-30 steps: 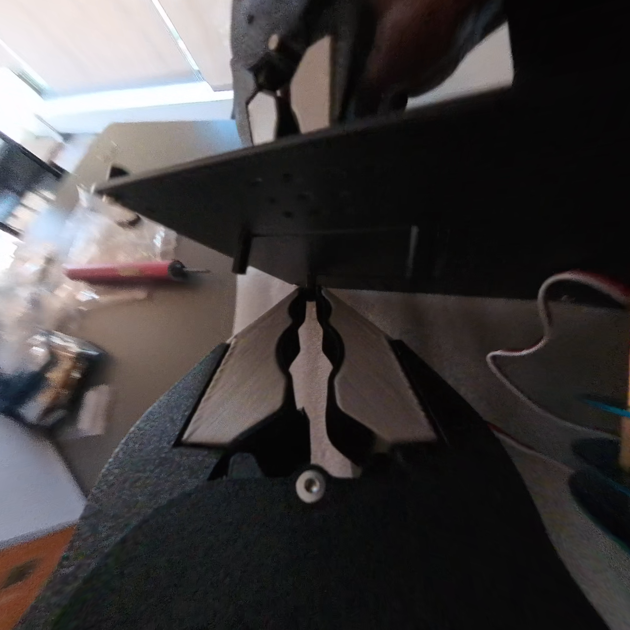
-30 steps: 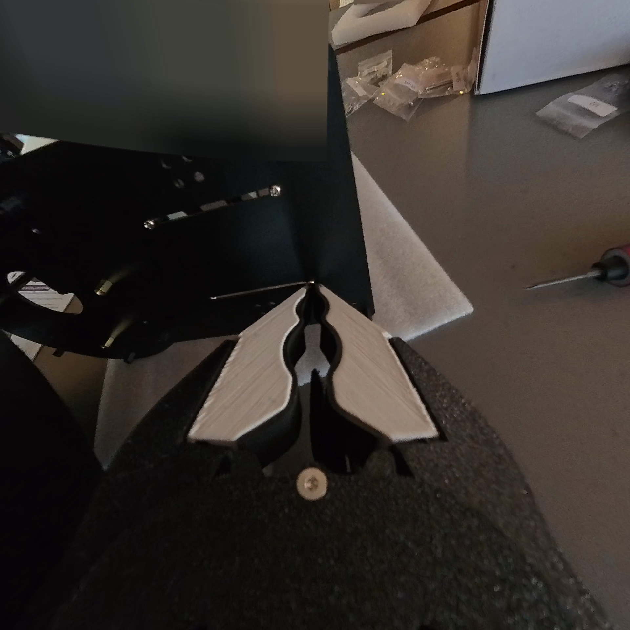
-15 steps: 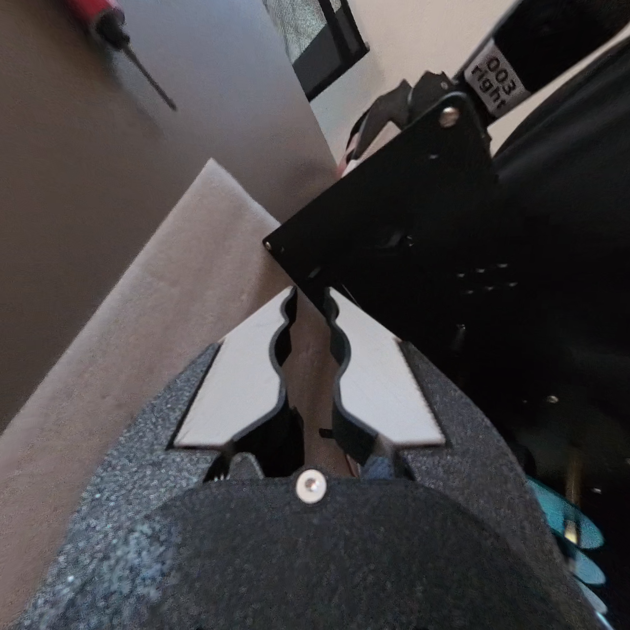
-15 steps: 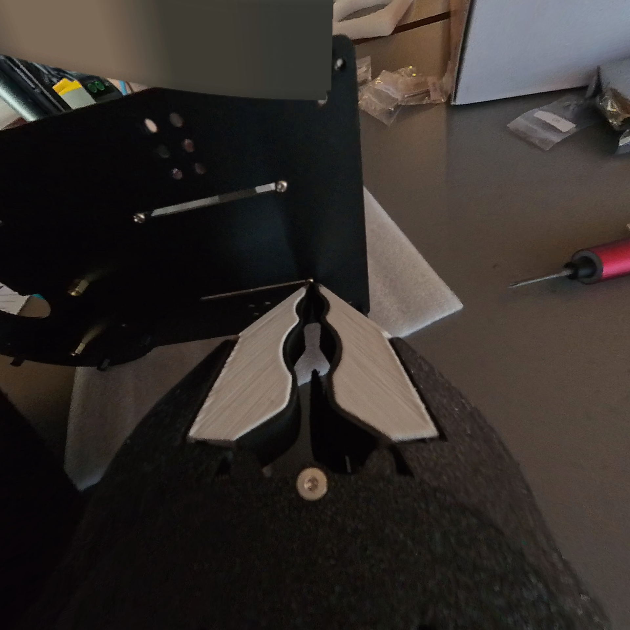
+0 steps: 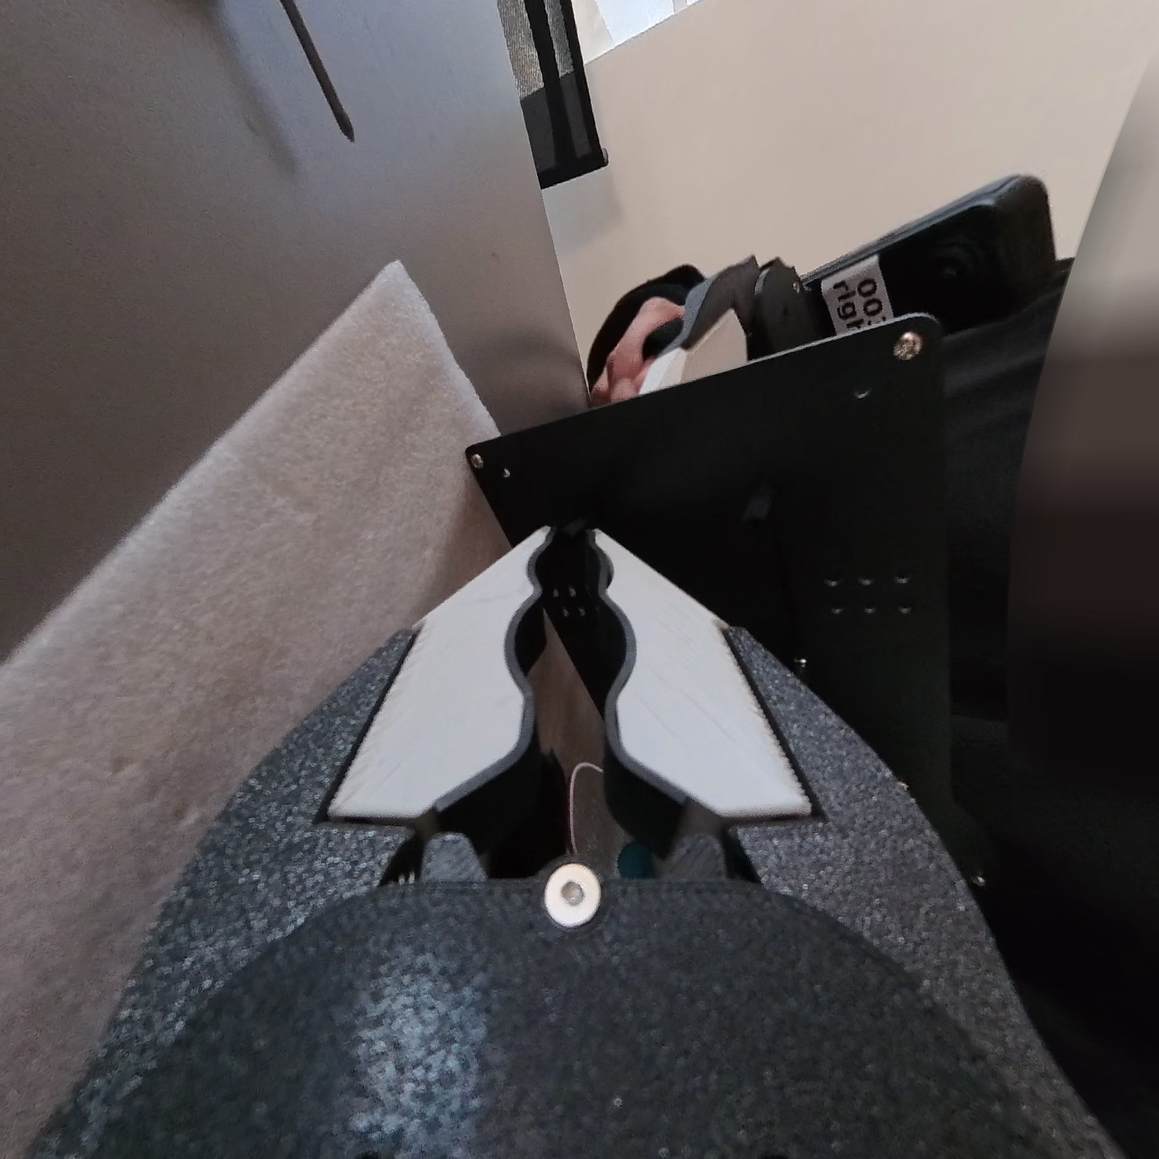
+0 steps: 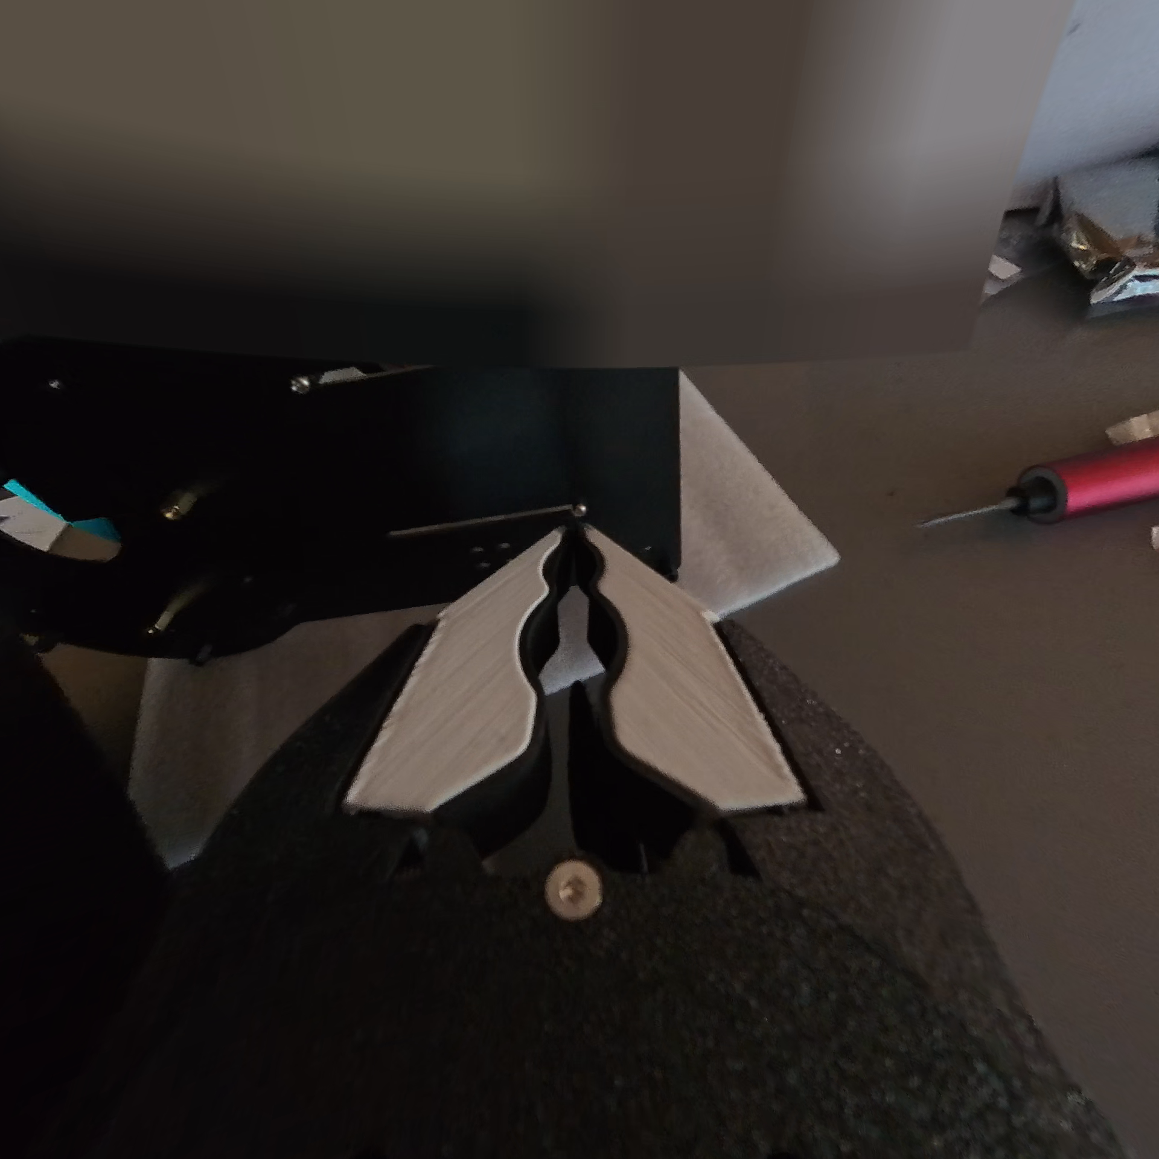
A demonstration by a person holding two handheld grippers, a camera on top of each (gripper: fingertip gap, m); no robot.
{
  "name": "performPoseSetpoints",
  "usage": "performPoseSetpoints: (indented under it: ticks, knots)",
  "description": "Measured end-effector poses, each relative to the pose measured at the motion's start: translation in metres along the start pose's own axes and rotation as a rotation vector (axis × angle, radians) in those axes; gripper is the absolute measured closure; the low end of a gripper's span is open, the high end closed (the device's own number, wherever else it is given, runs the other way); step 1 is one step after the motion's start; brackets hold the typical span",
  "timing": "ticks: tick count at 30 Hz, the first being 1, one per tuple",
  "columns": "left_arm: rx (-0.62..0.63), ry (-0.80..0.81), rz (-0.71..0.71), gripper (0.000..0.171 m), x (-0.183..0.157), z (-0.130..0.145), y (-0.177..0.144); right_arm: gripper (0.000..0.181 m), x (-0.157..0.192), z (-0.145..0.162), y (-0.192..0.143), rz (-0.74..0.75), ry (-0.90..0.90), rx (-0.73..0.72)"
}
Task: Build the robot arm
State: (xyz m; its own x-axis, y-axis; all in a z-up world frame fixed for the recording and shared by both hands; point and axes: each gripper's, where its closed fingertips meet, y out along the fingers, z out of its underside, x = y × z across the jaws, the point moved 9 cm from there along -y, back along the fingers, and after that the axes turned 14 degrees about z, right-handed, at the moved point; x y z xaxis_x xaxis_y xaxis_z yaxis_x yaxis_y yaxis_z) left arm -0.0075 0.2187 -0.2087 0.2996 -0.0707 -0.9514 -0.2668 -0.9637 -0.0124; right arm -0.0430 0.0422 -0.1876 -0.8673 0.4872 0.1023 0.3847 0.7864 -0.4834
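A black metal plate assembly [image 5: 752, 476] with small holes and screws is held over a white foam sheet [image 5: 251, 564]. My left gripper [image 5: 572, 533] is shut on the plate's near edge. My right gripper [image 6: 572, 533] is shut on another edge of the same plate [image 6: 439, 464], next to a thin metal rod with a screw head. The right gripper [image 5: 709, 326] also shows in the left wrist view at the plate's far edge, with a hand behind it. Brass standoffs and a teal part [image 6: 94, 527] show at the plate's left end.
The foam sheet [image 6: 746, 508] lies on a grey table [image 6: 941, 690]. A red-handled screwdriver [image 6: 1104, 483] lies to the right; its tip [image 5: 320, 81] shows in the left wrist view. Foil bags [image 6: 1097, 269] lie at the back right. A dark chair [image 5: 564, 94] stands beyond the table edge. Less than 4 cm separates the two grippers' tips.
Both grippers stayed shut on the plate while it was turned and tilted. The left view swung round from the room to the foam and table. The screwdriver looks nearer in the right view.
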Motion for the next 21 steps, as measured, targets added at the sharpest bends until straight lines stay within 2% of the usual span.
performPoseSetpoints:
  ticks: [10,13,16,21]
  knots:
    - [0.006,-0.033,0.014,0.163,-0.0003,-0.0004,-0.0016,0.181,0.0058,-0.0041,0.009,-0.004,0.007,-0.001]
    - [-0.017,-0.078,0.051,0.158,0.0008,-0.0008,-0.0035,0.181,0.0052,-0.0043,0.0094,-0.009,0.012,-0.001]
    - [-0.033,-0.094,0.058,0.164,0.0038,-0.0022,-0.0026,0.181,0.0051,-0.0039,0.0094,-0.013,0.018,-0.002]
    - [-0.001,-0.067,0.045,0.165,0.002,-0.0055,-0.0014,0.181,0.005,-0.0034,0.0093,-0.012,0.019,-0.003]
